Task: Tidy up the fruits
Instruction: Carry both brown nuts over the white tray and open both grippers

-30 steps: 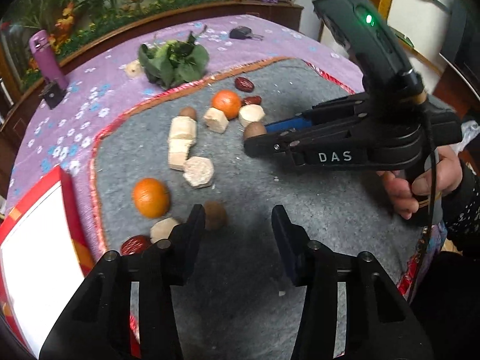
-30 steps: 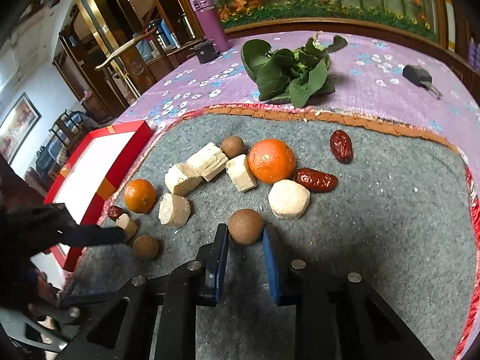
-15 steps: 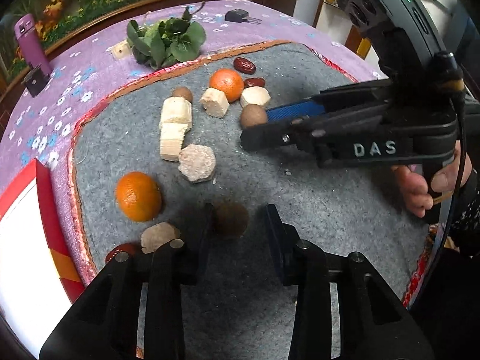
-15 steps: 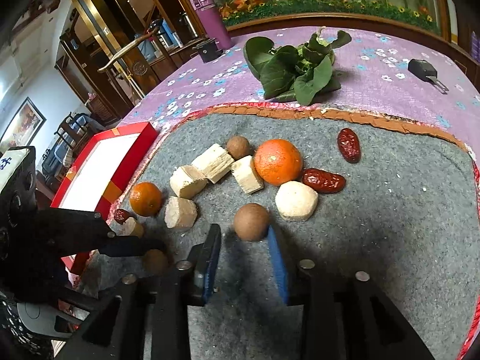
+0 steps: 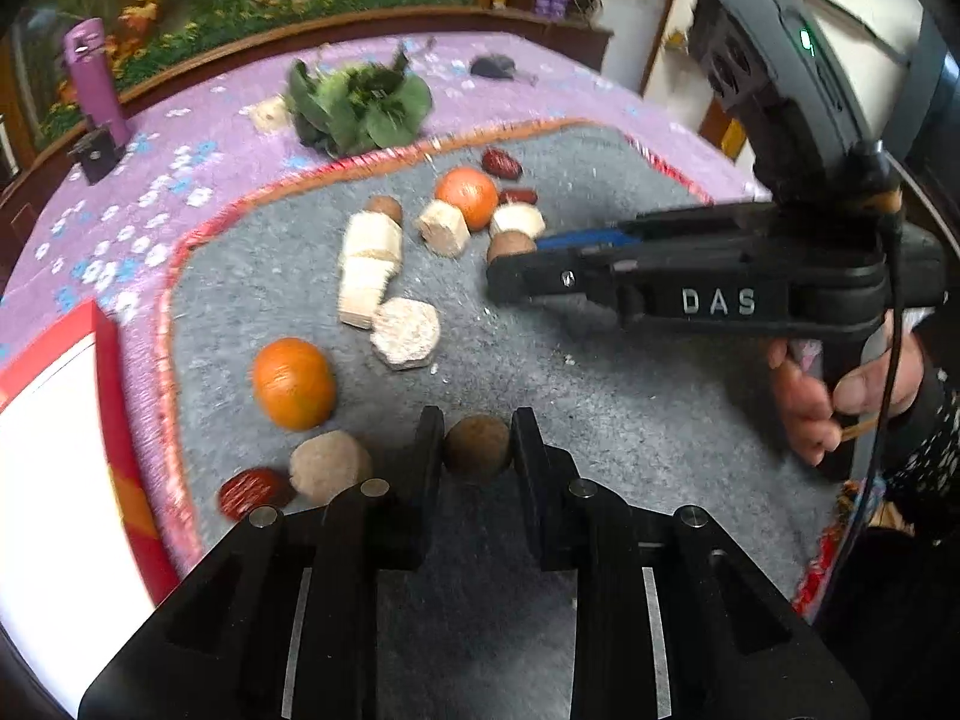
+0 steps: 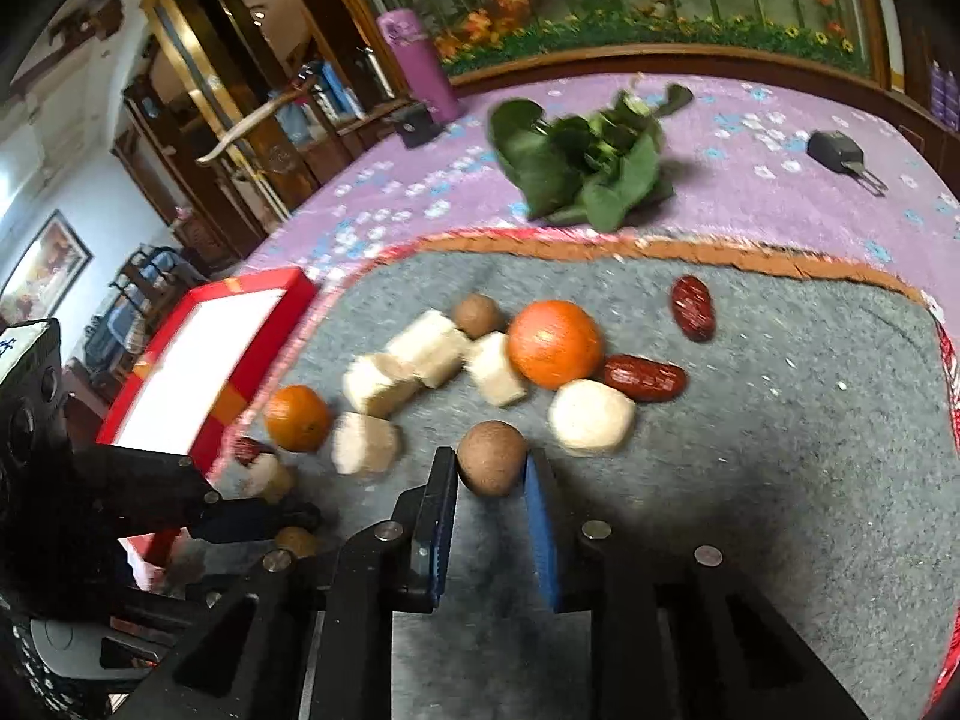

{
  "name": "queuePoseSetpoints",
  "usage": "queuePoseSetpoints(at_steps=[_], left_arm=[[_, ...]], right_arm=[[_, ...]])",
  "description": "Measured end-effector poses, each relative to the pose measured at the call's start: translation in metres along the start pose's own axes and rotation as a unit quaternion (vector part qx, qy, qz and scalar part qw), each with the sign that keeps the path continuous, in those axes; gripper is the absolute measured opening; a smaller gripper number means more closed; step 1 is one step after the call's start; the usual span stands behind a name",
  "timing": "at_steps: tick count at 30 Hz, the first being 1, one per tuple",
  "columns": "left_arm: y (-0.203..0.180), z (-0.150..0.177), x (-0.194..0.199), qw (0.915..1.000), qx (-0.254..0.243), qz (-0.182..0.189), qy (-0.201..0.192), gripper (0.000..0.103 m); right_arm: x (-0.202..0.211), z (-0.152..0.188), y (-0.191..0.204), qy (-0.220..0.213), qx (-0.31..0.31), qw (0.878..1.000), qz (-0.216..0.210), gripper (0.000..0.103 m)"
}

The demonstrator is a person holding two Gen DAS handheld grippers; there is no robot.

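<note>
My left gripper [image 5: 477, 429] is shut on a brown round fruit [image 5: 477, 449] near the grey mat's [image 5: 600, 408] front. My right gripper [image 6: 491, 468] is shut on another brown round fruit [image 6: 492, 465] at the mat's middle; it also shows in the left wrist view [image 5: 510, 264]. Two oranges [image 6: 553, 343] [image 6: 298, 417], red dates [image 6: 693, 307] [image 6: 643, 378], a third brown fruit [image 6: 477, 314] and several pale cut chunks [image 6: 427, 348] lie on the mat.
A red-rimmed white box [image 6: 198, 354] stands at the mat's left edge. Leafy greens [image 6: 591, 162], a purple bottle [image 6: 417, 63] and a car key [image 6: 840, 153] lie on the purple cloth behind. A date [image 5: 252, 489] and a pale chunk [image 5: 330, 465] sit left of my left gripper.
Both grippers moved forward around their brown fruits and closed on them. The left one was open and short of its fruit a second ago.
</note>
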State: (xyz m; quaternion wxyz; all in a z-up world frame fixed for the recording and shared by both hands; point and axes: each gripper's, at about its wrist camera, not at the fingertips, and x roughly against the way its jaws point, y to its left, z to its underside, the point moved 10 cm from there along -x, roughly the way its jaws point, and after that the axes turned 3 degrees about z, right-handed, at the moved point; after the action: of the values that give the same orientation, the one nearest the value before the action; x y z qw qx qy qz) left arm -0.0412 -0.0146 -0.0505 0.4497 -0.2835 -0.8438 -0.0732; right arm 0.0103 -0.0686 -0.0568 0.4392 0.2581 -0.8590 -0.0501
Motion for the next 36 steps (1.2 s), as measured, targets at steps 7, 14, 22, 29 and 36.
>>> queuePoseSetpoints(at_steps=[7, 14, 22, 29, 36], left_arm=[[0.040, 0.021, 0.072, 0.9946, 0.046, -0.067, -0.065, 0.022], [0.129, 0.081, 0.114, 0.9744, 0.147, -0.156, -0.066, 0.022], [0.163, 0.123, 0.117, 0.9653, 0.197, -0.162, -0.057, 0.022], [0.173, 0.134, 0.121, 0.9569, 0.215, -0.189, -0.048, 0.023], [0.178, 0.132, 0.140, 0.9429, 0.242, -0.222, -0.057, 0.044]], right_arm=[[0.017, -0.008, 0.080, -0.033, 0.060, 0.995, -0.074, 0.022], [-0.019, -0.008, 0.189, -0.001, 0.127, 0.983, -0.129, 0.022], [-0.066, 0.017, 0.256, 0.046, 0.172, 0.974, -0.137, 0.022], [-0.081, 0.030, 0.264, 0.084, 0.173, 0.973, -0.126, 0.022], [-0.058, 0.018, 0.252, 0.071, 0.144, 0.975, -0.152, 0.032]])
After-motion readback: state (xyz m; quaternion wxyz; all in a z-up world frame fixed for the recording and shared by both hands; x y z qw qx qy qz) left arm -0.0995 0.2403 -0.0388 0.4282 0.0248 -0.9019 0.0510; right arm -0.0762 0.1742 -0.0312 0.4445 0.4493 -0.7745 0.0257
